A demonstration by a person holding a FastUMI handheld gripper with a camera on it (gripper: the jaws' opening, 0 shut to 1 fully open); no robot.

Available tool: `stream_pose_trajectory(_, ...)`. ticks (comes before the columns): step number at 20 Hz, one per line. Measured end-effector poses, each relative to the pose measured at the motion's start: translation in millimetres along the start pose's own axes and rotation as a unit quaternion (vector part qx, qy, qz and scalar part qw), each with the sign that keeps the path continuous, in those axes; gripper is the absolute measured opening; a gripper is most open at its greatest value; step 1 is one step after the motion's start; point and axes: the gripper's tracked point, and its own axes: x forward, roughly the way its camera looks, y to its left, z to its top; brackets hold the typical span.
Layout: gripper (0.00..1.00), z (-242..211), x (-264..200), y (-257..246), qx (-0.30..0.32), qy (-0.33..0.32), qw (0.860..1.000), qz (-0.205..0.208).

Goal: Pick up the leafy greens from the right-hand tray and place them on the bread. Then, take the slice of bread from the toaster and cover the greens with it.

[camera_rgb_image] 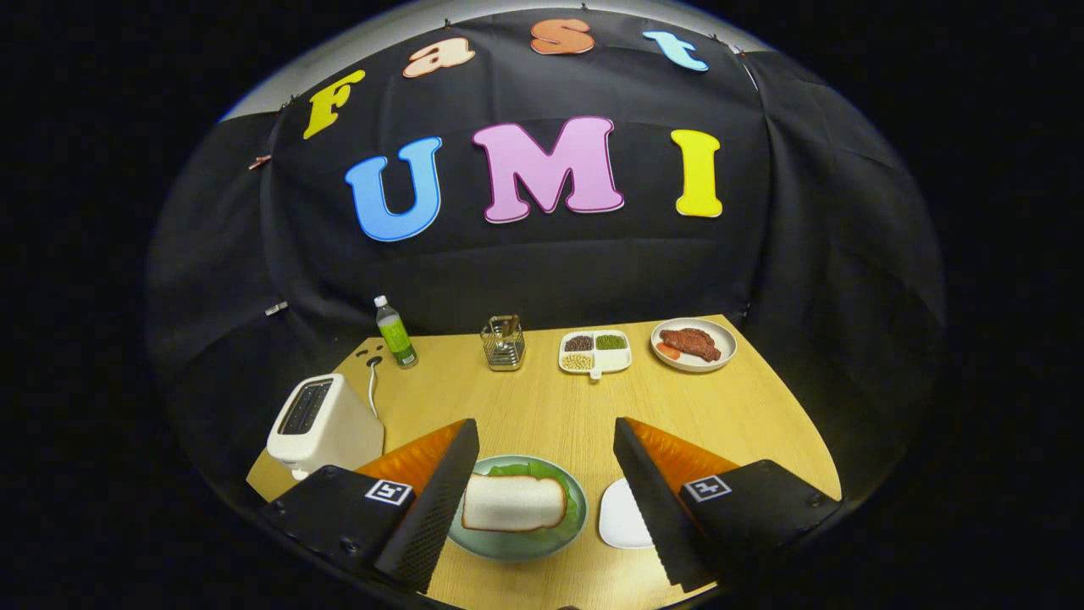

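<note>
A slice of bread (514, 501) lies flat on a pale green plate (518, 544), and leafy greens (532, 468) stick out from under its far edge. The plate sits low between my two fingers. My gripper (544, 424) is open and holds nothing; it hovers above the wooden table (550, 407), with its tips past the plate's far rim. A white tray (621, 517) lies just right of the plate, partly hidden by my right finger, and its visible part is bare. A white toaster (323, 421) stands left of my left finger; its slots look dark.
Along the table's far edge stand a green-labelled bottle (395, 332), a wire mesh holder (504, 343), a white divided dish of beans (595, 352) and a white plate with meat (694, 344). The toaster's cord (373, 385) runs back toward the bottle.
</note>
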Motion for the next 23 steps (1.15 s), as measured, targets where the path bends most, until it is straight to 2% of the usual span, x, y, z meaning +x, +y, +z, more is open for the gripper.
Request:
stream_pose_trajectory(4, 0.99, 28, -23, -12, -0.007, -0.036, 0.999, 0.0)
stream_pose_trajectory(10, 0.99, 58, -52, -31, -0.057, -0.083, 0.995, -0.012)
stream_pose_trajectory(18, 0.98, 88, -91, -35, -0.149, -0.144, 0.978, -0.026)
stream_pose_trajectory(23, 0.98, 83, -88, -38, -0.139, -0.142, 0.98, -0.032)
